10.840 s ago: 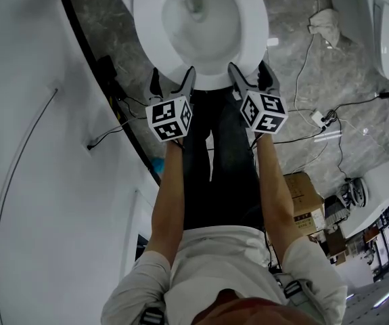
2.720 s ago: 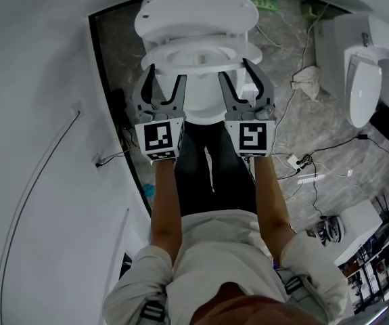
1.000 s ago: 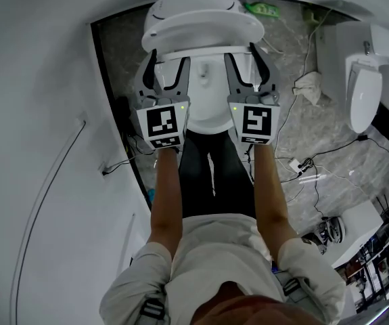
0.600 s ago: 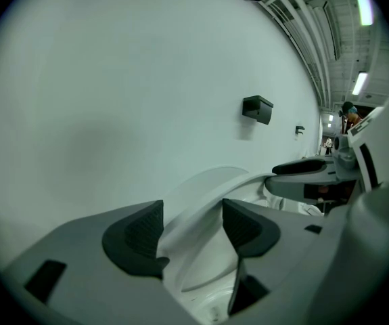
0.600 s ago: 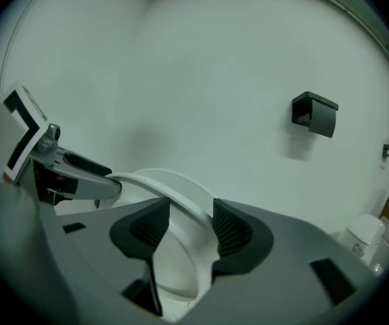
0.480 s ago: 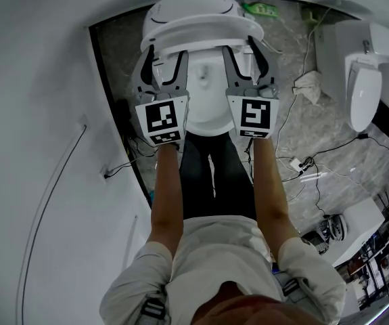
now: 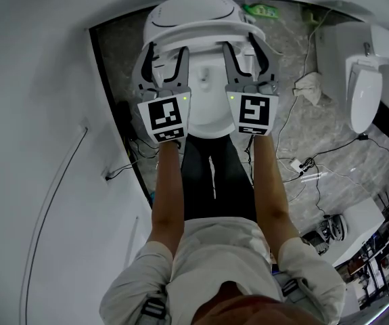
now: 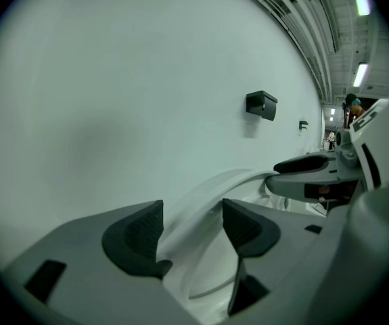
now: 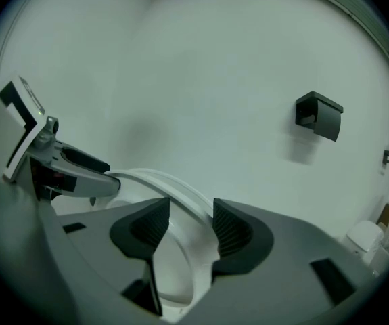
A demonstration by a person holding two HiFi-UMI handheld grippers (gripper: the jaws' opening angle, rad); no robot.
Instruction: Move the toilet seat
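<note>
Head view: toilet seat [image 7: 201, 29] is sitting at 12 o'clock, tipped up off the bowl [image 7: 208, 107], front edge raised, lid [image 7: 194, 5] standing just behind it. Person is standing at 6 o'clock, both arms reaching fwd.

L gripper [image 7: 165, 49] is clamping the seat's front edge at approx 11 o'clock. L gripper view: the white rim [image 8: 201, 195] is running btwn the two dark pads [image 8: 140, 232], filling the gap; jaws are sitting at a medium width, closed on the rim.

R gripper [image 7: 243, 46] is clamping the same edge at approx 1 o'clock, level w/ the L one. R gripper view: the rim [image 9: 174, 185] is passing btwn the pads [image 9: 229, 232], jaws a bit narrower than L, gripping the seat. Inner opening of the ring is showing below the pads.

Both marker cubes [image 7: 162, 117] are facing up toward the head cam, over the bowl's near edge.

Surroundings:
- 2nd toilet [image 7: 367, 73] is standing at 2 o'clock, well apart.
- Crumpled rag [image 7: 307, 81] is lying on the floor btwn the two toilets.
- Cables [image 7: 316, 154] are trailing across the floor at 3–4 o'clock.
- White wall [image 7: 32, 114] is filling 7–11 o'clock.
- Small dark box [image 8: 262, 105] is hanging on the wall, showing in both gripper views.
</note>
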